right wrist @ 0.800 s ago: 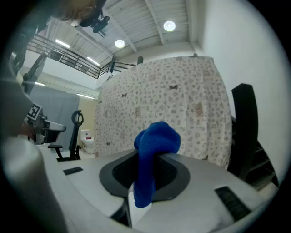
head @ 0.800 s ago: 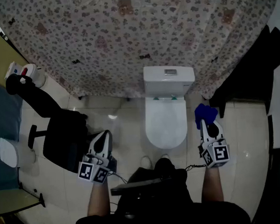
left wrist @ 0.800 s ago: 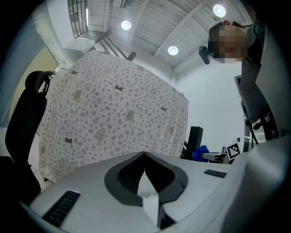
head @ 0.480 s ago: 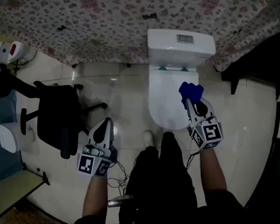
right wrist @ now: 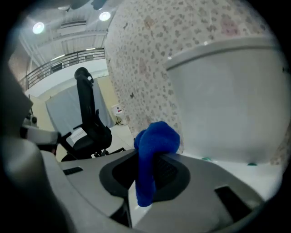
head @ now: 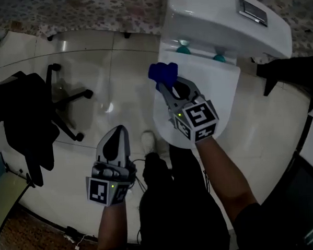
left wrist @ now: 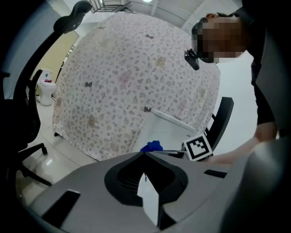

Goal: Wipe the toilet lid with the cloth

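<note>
Cloth (head: 163, 73), blue and bunched, is pinched between the jaws of our right gripper (head: 166, 86), with a fold hanging down between them in the right gripper view. We hold it over the white toilet lid (head: 220, 95) at its edge on our left, near the cistern (head: 214, 19); whether cloth and lid touch we cannot tell. Our left gripper (head: 118, 133) hangs over the tiled floor (head: 106, 62) beside the toilet, not touching it, its jaws pressed together with nothing between them. Black office chair (head: 28, 120) stands at left; floral curtain (head: 87, 8) runs along the top.
</note>
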